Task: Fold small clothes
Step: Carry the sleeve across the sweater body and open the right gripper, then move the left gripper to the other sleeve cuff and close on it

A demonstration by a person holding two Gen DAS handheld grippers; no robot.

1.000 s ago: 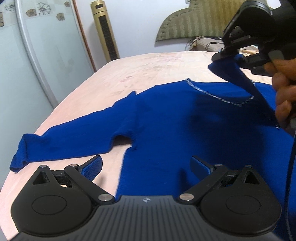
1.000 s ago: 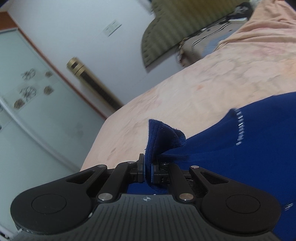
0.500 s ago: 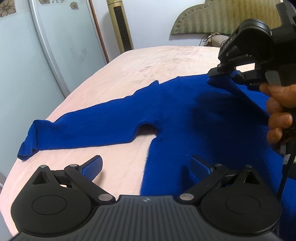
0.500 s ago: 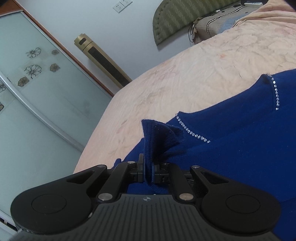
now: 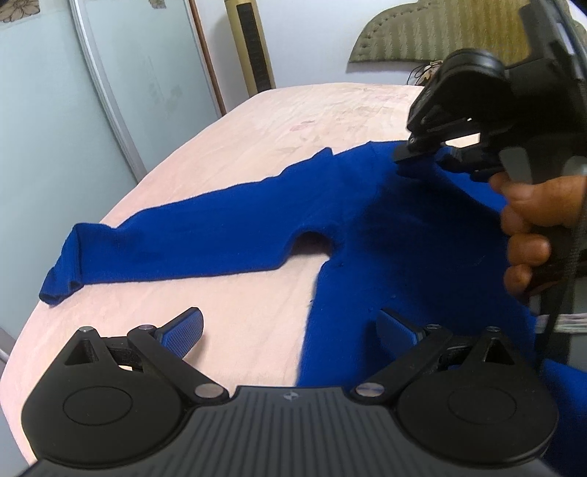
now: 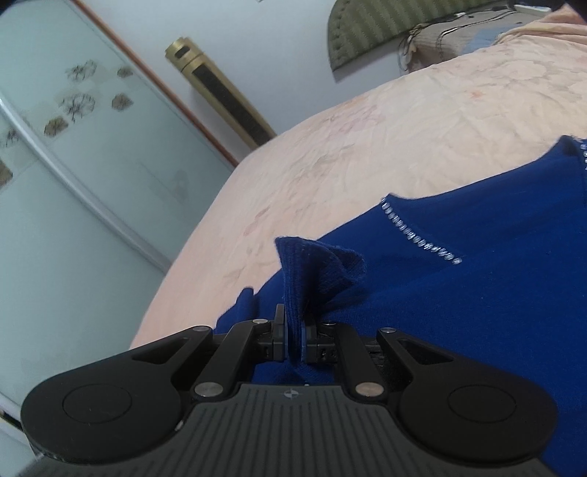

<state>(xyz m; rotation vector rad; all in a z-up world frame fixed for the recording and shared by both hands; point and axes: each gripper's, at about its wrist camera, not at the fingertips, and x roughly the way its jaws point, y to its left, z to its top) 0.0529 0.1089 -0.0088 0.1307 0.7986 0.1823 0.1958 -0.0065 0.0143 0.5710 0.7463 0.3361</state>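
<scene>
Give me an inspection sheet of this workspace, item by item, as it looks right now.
Surface: bed with a wrinkled peach sheet.
Job's things: blue sweater lying spread out, one sleeve stretched flat toward the bed edge; the other sleeve's cuff lifted over the body; beaded neckline.
Clutter: pillow at the headboard end.
Grippers: right gripper shut on the cuff; left gripper open, above the sweater's side edge, holding nothing.
Cables: dark strap hanging below the right hand.
Surroundings: glass wardrobe door, gold tower fan, green headboard.
</scene>
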